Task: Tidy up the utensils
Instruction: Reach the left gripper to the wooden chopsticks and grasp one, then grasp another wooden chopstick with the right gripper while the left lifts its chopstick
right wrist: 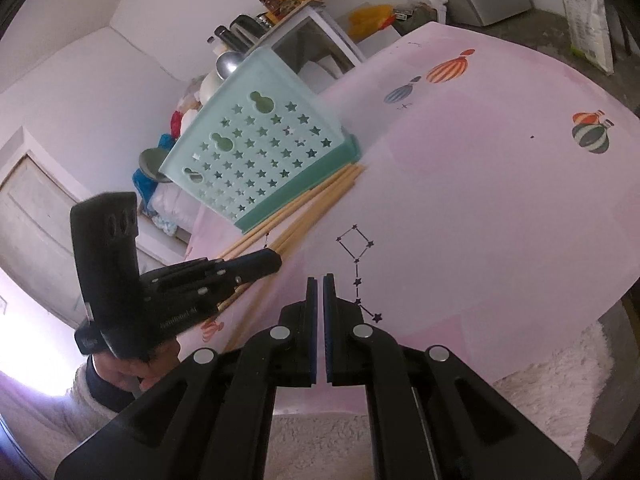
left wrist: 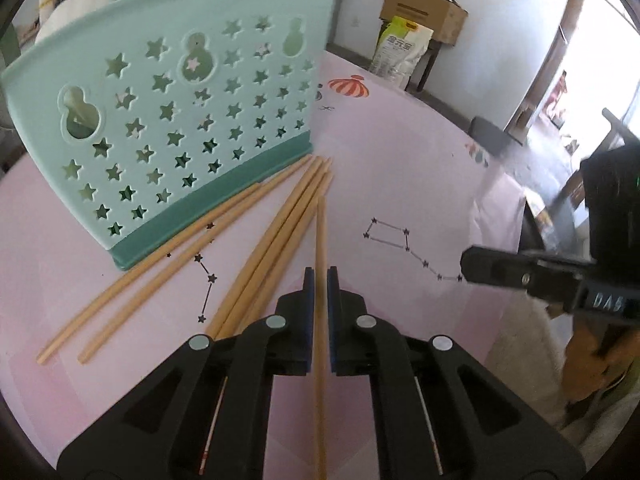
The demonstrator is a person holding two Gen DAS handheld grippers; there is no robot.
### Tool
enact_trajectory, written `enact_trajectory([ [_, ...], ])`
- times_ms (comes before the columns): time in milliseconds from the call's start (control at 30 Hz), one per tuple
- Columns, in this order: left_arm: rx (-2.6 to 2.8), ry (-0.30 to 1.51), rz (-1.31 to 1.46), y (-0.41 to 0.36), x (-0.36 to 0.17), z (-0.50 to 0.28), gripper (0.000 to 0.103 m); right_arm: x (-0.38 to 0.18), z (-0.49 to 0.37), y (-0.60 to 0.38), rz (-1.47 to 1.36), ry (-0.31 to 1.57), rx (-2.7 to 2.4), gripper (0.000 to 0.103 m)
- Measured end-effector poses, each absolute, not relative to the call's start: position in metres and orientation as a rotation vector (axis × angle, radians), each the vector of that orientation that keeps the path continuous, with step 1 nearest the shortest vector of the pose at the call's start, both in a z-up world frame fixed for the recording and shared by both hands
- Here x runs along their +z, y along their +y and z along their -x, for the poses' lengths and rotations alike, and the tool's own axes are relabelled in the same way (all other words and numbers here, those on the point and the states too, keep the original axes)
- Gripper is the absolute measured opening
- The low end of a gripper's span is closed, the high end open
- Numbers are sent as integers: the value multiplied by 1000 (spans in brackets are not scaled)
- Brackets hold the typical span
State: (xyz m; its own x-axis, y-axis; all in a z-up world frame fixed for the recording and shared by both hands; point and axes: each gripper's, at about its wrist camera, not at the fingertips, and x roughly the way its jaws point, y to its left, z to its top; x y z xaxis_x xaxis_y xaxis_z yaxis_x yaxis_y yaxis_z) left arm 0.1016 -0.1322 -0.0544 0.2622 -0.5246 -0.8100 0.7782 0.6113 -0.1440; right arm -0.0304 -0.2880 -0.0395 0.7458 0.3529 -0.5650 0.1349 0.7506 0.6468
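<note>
Pink star-printed tablecloth (left wrist: 400, 168) covers the tabletop, where a mint perforated utensil holder (left wrist: 180, 120) stands near the far edge. Loose chopsticks (left wrist: 256, 248) lie against its base. Left gripper (left wrist: 320, 276) pinches one chopstick (left wrist: 320, 232); right gripper (right wrist: 323, 280) hovers closed, empty.

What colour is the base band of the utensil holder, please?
Darker teal-green under a pale mint body; the utensil holder shows best in the left wrist view.

Left tongs (left wrist: 320, 276) angled down w/ jaws nearly closed, slim stick between pads, right tongs (right wrist: 323, 285) closed, empty, tilted down, hand (right wrist: 132, 372) gripping left handle
</note>
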Motion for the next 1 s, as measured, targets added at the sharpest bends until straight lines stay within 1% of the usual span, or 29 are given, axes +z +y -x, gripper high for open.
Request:
enact_trajectory([
  [33, -903, 962, -314, -134, -54, -103, 7, -40, 31, -289, -728, 733, 133, 4],
  [100, -900, 975, -335, -139, -54, -106, 21, -40, 33, -289, -727, 731, 134, 4],
  [133, -898, 982, -349, -141, -55, -106, 22, -40, 33, -290, -727, 730, 134, 4],
  [267, -900, 997, -418, -158, -58, -103, 23, -43, 35, -293, -740, 729, 133, 4],
  [367, -870, 1021, -474, -170, -64, -104, 23, -44, 37, -295, -747, 727, 130, 4],
  [467, -854, 1006, -508, -179, -64, -104, 22, -46, 38, -298, -755, 726, 127, 4],
  [533, -839, 993, -533, -185, -64, -104, 18, -47, 39, -299, -760, 724, 122, 4],
  [567, -836, 988, -545, -188, -64, -103, 10, -47, 40, -299, -764, 724, 120, 4],
  [600, -837, 992, -544, -188, -64, -103, 5, -48, 40, -300, -769, 724, 115, 4],
  [800, -827, 983, -491, -174, -54, -104, 5, -47, 42, -305, -800, 716, 97, 4],
  [1000, -772, 889, -373, -126, -15, -97, 5, -36, 20, -297, -730, 745, 125, 4],
])
